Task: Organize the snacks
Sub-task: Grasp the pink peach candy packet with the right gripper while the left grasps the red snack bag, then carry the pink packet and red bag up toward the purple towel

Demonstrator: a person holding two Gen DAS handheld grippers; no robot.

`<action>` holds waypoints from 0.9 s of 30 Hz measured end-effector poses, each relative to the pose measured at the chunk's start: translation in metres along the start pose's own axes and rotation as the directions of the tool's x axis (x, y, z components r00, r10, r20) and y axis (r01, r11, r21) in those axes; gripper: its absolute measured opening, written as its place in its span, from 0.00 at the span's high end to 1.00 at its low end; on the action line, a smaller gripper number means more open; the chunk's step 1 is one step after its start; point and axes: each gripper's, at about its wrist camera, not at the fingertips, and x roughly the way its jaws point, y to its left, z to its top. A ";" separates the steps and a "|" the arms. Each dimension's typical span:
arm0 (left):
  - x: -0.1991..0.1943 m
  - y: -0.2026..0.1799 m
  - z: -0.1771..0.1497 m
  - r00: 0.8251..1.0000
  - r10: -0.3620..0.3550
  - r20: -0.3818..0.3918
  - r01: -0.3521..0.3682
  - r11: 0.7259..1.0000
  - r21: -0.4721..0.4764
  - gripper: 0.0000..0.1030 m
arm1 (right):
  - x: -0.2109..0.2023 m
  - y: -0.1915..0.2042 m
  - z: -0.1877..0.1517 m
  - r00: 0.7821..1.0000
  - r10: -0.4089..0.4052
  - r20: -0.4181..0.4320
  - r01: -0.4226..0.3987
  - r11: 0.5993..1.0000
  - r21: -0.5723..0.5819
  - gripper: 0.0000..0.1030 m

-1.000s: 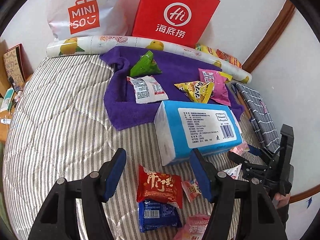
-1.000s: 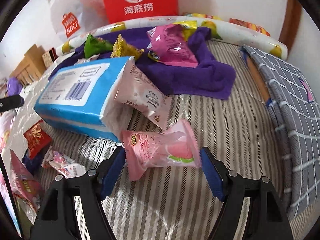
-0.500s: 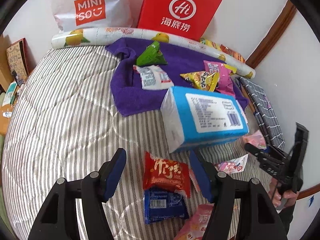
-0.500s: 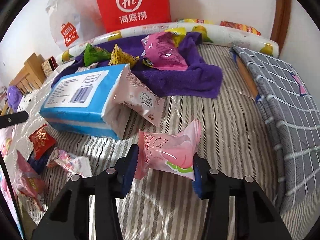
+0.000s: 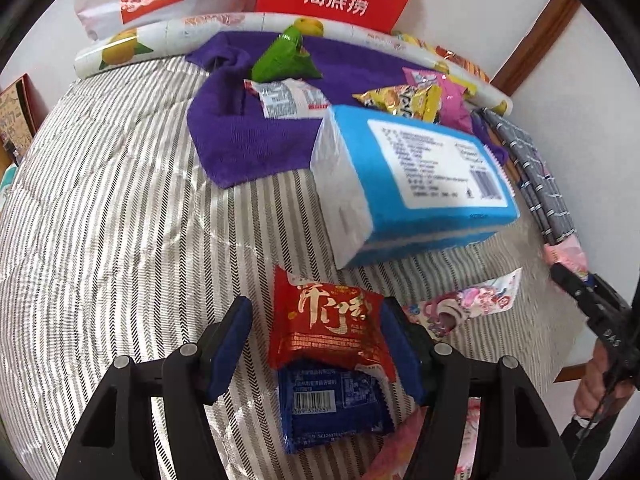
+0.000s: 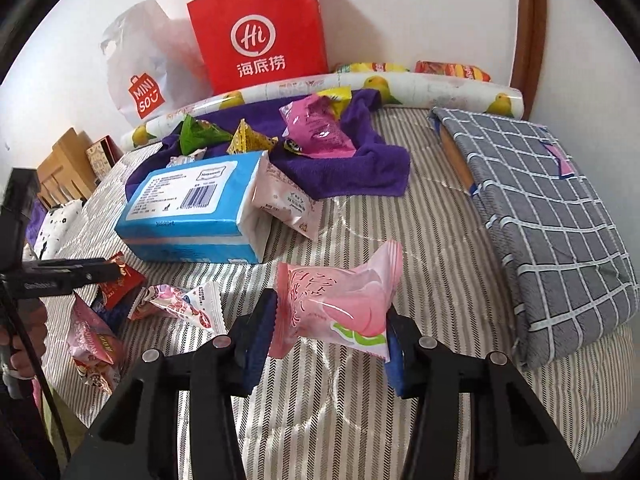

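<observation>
My right gripper [image 6: 328, 340] is shut on a pink peach snack packet [image 6: 340, 304] and holds it above the striped bed [image 6: 420, 232]. My left gripper [image 5: 316, 348] is open around a red snack packet [image 5: 328, 320] that lies on a blue packet [image 5: 332, 412]; its right pad touches the packet, the left pad stands apart. A purple towel [image 5: 240, 136] at the back carries green [image 5: 284, 60], white [image 5: 292, 96], yellow [image 5: 400, 100] and magenta [image 5: 452, 100] snacks. A pink cartoon packet [image 5: 468, 304] lies to the right.
A blue tissue pack [image 5: 420, 176] lies mid-bed, also in the right wrist view [image 6: 192, 208]. A red paper bag [image 6: 260, 32], a white Miniso bag [image 6: 148, 68] and a fruit-print roll [image 6: 400, 84] stand at the wall. A folded grey checked cloth [image 6: 540, 208] lies right.
My right gripper has closed on the pink peach packet and lifted it off the bed. My left gripper has moved forward so the red packet sits between its fingers.
</observation>
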 end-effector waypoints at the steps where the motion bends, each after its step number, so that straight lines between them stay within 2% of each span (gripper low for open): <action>1: 0.002 0.000 -0.001 1.000 -0.005 -0.002 0.005 1.000 -0.001 0.40 | -0.002 -0.001 0.000 1.000 0.003 0.004 -0.003 1.000 0.004 0.54; 4: 0.004 -0.003 -0.001 1.000 -0.003 0.006 0.003 1.000 0.016 0.41 | -0.004 0.000 0.000 1.000 0.009 0.008 -0.010 1.000 0.010 0.54; 6: 0.005 -0.004 -0.001 1.000 -0.003 0.007 0.003 1.000 0.027 0.48 | -0.004 0.002 0.000 1.000 0.008 0.009 -0.008 1.000 0.008 0.54; 7: 0.005 -0.005 -0.001 1.000 -0.005 0.006 0.005 0.999 0.033 0.54 | -0.003 0.002 0.000 1.000 0.009 0.009 -0.009 1.000 0.007 0.54; 8: 0.005 -0.005 0.000 1.000 -0.008 0.006 0.008 0.999 0.036 0.55 | -0.003 0.003 0.001 1.000 0.010 0.009 -0.010 1.000 0.006 0.54; 17: -0.010 0.001 0.001 0.999 -0.010 0.040 0.009 1.000 0.025 0.60 | -0.007 0.009 0.005 1.000 0.004 0.018 -0.003 1.000 -0.008 0.54; 27: -0.047 0.003 0.004 0.993 -0.022 0.115 0.023 1.000 -0.002 0.61 | -0.036 0.020 0.020 0.997 0.007 0.074 -0.006 1.000 -0.017 0.54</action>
